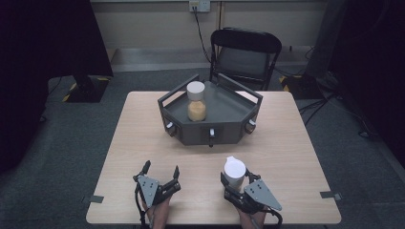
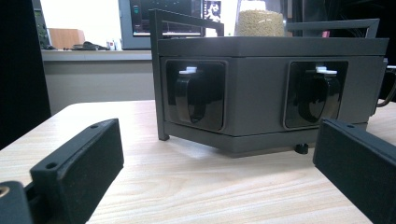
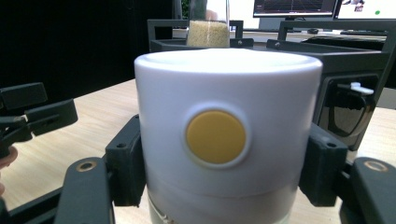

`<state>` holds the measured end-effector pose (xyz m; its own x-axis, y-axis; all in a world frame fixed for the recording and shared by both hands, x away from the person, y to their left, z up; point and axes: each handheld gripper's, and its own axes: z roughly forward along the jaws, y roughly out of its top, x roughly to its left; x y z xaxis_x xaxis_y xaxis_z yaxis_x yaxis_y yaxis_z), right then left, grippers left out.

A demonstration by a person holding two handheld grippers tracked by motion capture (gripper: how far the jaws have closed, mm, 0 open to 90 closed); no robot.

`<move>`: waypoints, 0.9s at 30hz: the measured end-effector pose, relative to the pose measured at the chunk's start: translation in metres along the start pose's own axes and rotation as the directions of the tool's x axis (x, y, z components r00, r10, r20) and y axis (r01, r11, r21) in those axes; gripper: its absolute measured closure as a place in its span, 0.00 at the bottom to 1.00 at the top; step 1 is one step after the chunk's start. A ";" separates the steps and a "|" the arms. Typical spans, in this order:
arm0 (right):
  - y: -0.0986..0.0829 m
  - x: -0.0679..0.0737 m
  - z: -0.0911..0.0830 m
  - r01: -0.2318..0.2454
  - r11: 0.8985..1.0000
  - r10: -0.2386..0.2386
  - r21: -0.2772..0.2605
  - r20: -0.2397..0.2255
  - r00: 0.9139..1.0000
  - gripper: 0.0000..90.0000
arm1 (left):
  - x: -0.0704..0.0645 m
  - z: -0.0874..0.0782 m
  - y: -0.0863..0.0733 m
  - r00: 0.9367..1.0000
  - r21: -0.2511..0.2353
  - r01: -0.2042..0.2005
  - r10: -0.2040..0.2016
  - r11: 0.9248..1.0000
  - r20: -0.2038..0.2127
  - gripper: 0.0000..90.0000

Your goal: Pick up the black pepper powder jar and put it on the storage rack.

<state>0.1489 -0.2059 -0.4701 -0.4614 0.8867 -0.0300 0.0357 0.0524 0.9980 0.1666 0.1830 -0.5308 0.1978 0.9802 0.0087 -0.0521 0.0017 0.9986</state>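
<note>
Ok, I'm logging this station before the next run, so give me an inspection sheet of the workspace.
Surface: wooden table, bare wood around the items.
Job's things: white-lidded jar near the front edge; grain jar upright in the grey tray.
Clutter: nothing seen.
Grippers: left gripper open, holding nothing; right gripper closed on the white-lidded jar.
Cables: one from the wall socket.
Surroundings: folding chair behind the table.

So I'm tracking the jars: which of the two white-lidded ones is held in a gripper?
The jar near the table's front edge, between the right gripper's fingers. The grain-filled jar stands free on the grey tray.
</note>
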 end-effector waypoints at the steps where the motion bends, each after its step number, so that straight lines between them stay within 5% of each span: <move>1: 0.002 -0.001 0.001 0.001 1.000 -0.001 -0.001 0.000 1.000 0.34 | 0.000 0.000 0.000 1.000 0.000 0.000 0.000 1.000 0.000 0.01; 27: 0.054 -0.020 0.032 -0.006 0.999 0.006 -0.047 0.001 1.000 0.34 | 0.000 0.000 0.000 1.000 0.000 0.000 0.000 1.000 0.000 0.01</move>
<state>0.1889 -0.2061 -0.4177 -0.4607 0.8873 -0.0238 -0.0029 0.0253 0.9997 0.1665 0.1830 -0.5308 0.1979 0.9802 0.0086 -0.0521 0.0018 0.9986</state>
